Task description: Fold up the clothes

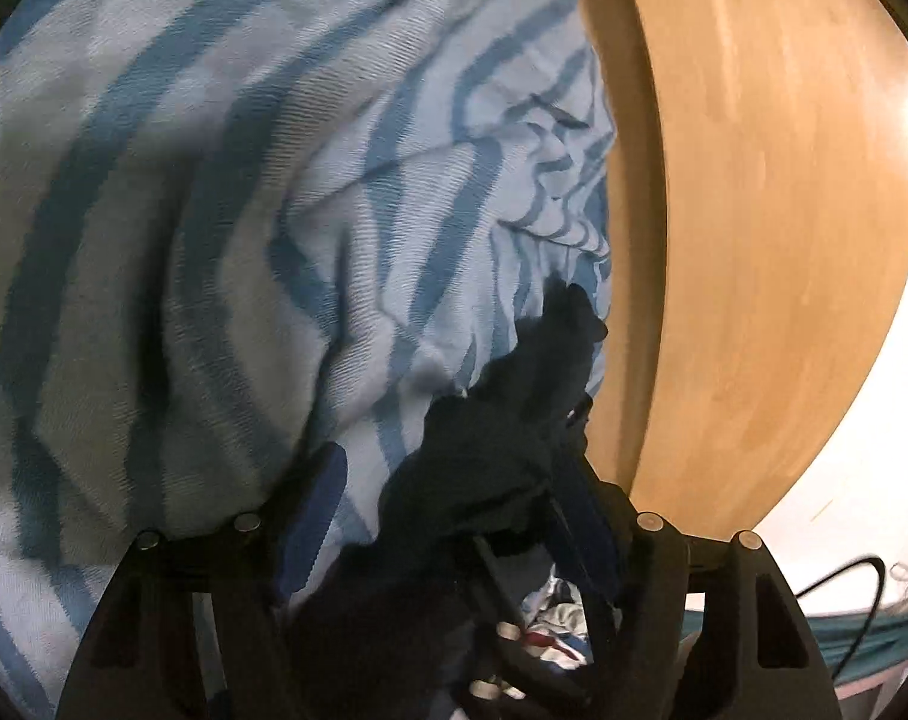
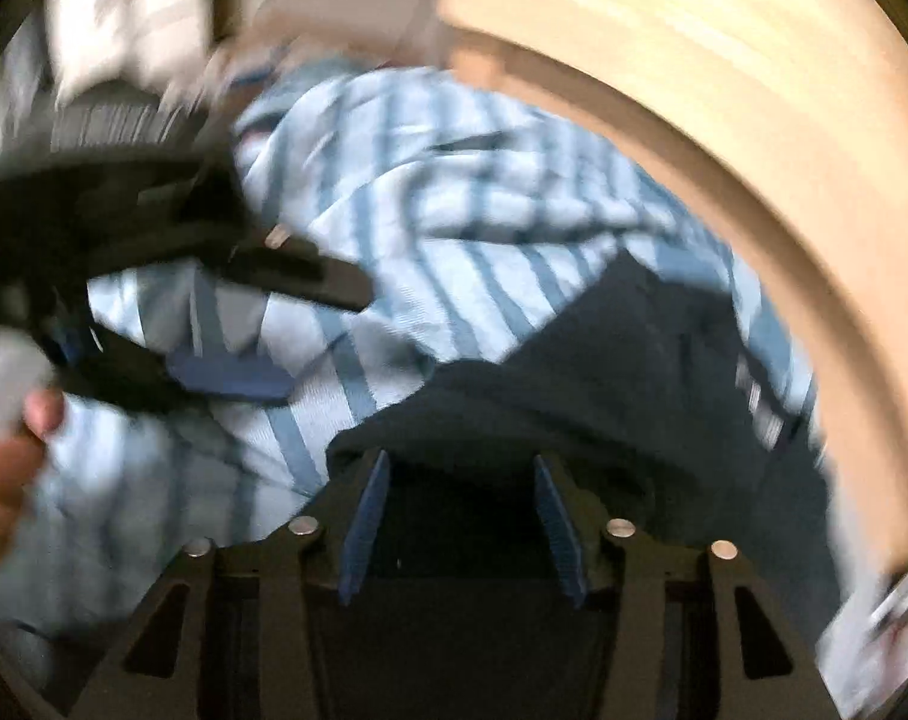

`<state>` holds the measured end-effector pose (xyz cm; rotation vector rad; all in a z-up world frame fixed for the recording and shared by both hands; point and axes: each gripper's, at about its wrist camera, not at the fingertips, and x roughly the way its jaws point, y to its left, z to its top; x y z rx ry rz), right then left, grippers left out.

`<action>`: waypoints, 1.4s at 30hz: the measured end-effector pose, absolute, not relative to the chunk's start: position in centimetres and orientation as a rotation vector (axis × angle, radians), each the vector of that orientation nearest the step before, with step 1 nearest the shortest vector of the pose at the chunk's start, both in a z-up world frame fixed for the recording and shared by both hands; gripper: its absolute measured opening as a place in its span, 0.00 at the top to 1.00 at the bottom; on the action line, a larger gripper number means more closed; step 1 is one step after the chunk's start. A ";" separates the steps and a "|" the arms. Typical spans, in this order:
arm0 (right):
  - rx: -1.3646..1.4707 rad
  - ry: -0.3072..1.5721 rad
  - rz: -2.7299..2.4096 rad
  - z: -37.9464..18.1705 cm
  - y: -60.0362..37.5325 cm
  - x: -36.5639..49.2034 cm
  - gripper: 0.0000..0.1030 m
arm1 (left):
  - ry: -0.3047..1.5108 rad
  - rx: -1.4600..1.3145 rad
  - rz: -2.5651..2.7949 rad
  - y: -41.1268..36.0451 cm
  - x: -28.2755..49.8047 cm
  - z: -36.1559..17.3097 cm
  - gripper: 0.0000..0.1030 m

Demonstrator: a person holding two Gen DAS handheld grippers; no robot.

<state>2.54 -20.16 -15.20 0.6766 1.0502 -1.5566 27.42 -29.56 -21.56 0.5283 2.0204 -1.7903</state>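
Note:
A blue-and-white striped cloth [image 1: 213, 180] lies crumpled over the round wooden table [image 1: 754, 240] and fills most of the left wrist view. A dark garment [image 1: 514, 408] is draped over the right-hand finger of my left gripper [image 1: 454, 462], whose jaws stand wide apart and do not pinch it. In the blurred right wrist view, the dark garment [image 2: 604, 360] rests on the striped cloth [image 2: 454, 210]. My right gripper [image 2: 463, 480] hovers over its near edge, blue pads apart. The left gripper [image 2: 321, 342] reaches in from the left, open.
The table's curved rim [image 2: 694, 90] runs along the right of both views, with bright floor [image 1: 874, 420] beyond it. A black cable [image 1: 844, 582] lies on the floor. A person's hand [image 2: 3, 468] holds the left gripper's handle. Other crumpled clothes [image 1: 550, 618] show below.

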 end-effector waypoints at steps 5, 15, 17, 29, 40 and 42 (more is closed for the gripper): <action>0.561 1.197 -1.492 -16.9 -22.0 4.4 0.51 | 2.033 0.499 -1.761 -29.2 29.9 -21.4 0.31; 0.802 0.655 -1.637 -11.4 -22.0 -1.5 0.90 | 2.024 0.383 -1.813 -27.5 33.8 -19.3 0.31; 0.873 0.411 -1.628 -9.5 -21.0 -3.8 0.90 | 2.016 0.405 -1.836 -27.3 33.7 -18.8 0.31; 1.191 -1.035 -1.814 -14.1 2.5 -18.1 0.35 | 1.832 0.561 -2.057 -25.8 28.9 -15.5 0.31; 1.470 -0.964 -1.774 -20.0 5.2 -18.0 0.34 | 1.805 0.943 -2.320 -20.3 17.3 -16.3 0.31; 1.455 -0.902 -1.848 -19.1 5.0 -18.8 0.34 | 1.818 0.975 -2.226 -19.7 16.0 -18.6 0.31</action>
